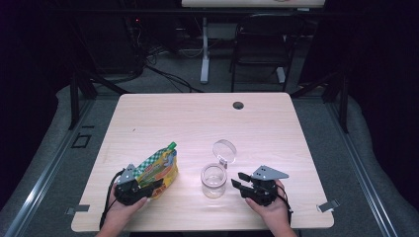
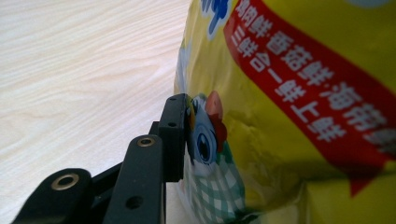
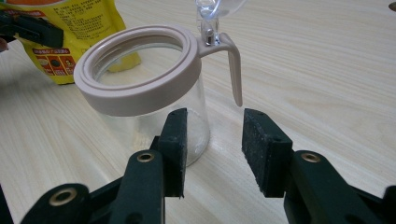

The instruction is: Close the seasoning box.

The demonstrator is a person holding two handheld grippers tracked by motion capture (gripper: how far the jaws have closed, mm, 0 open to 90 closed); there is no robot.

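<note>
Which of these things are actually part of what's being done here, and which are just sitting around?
In use:
yellow spout pouch, clamped in the left gripper
glass jar, lid flipped open, just ahead of the open right gripper

Just around:
black chair beyond the table
floor cables

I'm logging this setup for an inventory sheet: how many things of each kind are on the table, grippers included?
Yellow spouted pouch: 1
Clear glass jar with flip lid open: 1
Grippers, left gripper and right gripper: 2
Total: 4
</note>
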